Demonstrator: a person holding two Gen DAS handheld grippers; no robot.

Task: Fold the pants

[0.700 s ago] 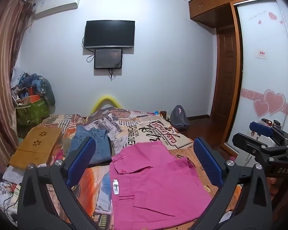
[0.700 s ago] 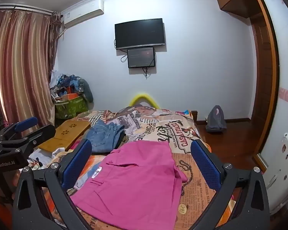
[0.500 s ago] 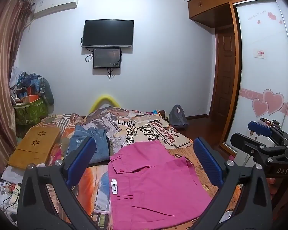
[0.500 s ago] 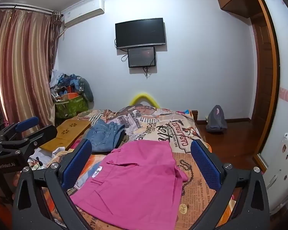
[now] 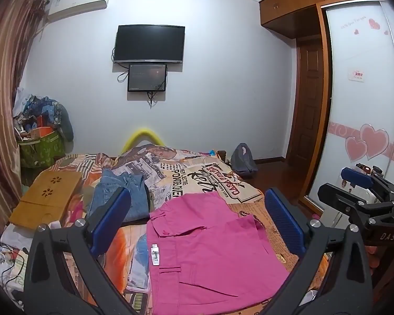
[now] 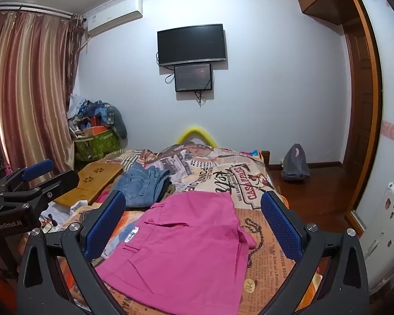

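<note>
The bright pink cotton pants (image 5: 210,249) lie spread flat on the near part of the bed with the newspaper-print cover (image 5: 197,173), their white label (image 5: 155,255) showing near the bed's left side. The left gripper (image 5: 197,225) hovers above them with its blue-padded fingers (image 5: 110,220) wide apart, holding nothing. The right gripper (image 6: 193,225) hangs over the same cloth, its fingers (image 6: 281,228) likewise spread and empty. A folded pair of blue denim jeans (image 5: 123,194) rests beyond the pants toward the bed's left edge, beside a light wooden lap tray (image 5: 47,197).
</note>
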